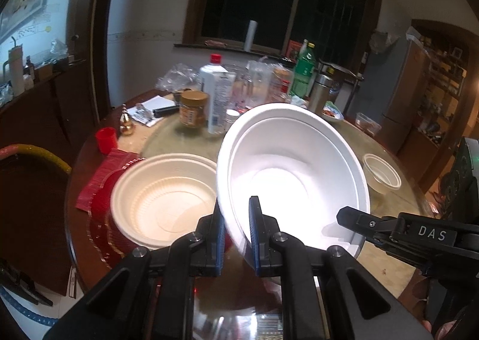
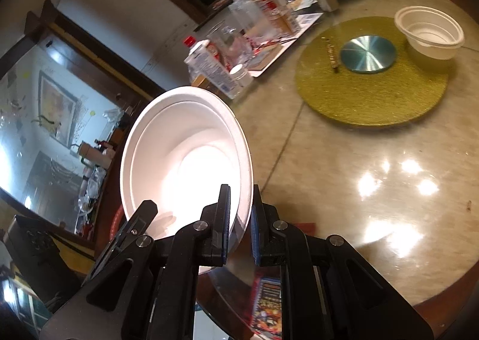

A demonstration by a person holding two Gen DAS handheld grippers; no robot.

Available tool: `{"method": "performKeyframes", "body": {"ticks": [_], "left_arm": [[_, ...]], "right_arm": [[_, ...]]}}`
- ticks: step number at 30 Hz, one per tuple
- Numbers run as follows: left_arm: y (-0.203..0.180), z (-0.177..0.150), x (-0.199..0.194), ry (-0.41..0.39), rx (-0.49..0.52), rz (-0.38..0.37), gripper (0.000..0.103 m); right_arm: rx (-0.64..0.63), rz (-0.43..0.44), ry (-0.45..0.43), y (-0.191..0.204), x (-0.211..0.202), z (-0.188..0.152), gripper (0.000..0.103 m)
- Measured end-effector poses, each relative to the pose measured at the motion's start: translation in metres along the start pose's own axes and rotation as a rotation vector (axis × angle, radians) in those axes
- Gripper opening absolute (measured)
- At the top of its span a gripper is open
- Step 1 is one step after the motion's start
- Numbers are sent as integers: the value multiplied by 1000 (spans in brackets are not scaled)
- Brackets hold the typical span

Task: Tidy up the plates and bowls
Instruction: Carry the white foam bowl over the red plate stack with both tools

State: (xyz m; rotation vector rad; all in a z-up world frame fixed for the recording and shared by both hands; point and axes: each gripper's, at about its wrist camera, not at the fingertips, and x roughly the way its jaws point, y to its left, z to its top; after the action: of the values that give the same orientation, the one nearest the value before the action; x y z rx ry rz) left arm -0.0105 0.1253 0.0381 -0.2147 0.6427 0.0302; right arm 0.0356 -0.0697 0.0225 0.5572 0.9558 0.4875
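Note:
A large white bowl [image 1: 293,172] is held tilted above the table by both grippers. My left gripper [image 1: 238,238] is shut on its near-left rim. My right gripper [image 2: 241,226] is shut on the opposite rim of the same bowl [image 2: 185,160]; it enters the left wrist view from the right [image 1: 356,221]. A cream ribbed bowl [image 1: 164,190] sits on red plates [image 1: 101,199] to the left. A small white bowl [image 1: 381,172] stands at the right, also in the right wrist view [image 2: 429,33].
Bottles, jars and clear cups [image 1: 236,91] crowd the far side of the round marble table [image 2: 374,175]. A gold mat with a metal disc [image 2: 368,52] lies mid-table. A red cup [image 1: 106,139] stands at left.

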Motion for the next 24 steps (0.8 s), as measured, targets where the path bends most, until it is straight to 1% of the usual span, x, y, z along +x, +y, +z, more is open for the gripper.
{"method": "performKeyframes", "body": {"ticks": [7,15,24], "left_arm": [[25,7,-11,-30,-33,49,13],[46,16,-13,-43,-63,93,13],[72,20,-2,-13,-104,127,13]], "right_arm": [[-60,22,19,30,16,4,12],[-109,24,43,54,34,8,12],[-140,10,76,71,58,11,12]]}}
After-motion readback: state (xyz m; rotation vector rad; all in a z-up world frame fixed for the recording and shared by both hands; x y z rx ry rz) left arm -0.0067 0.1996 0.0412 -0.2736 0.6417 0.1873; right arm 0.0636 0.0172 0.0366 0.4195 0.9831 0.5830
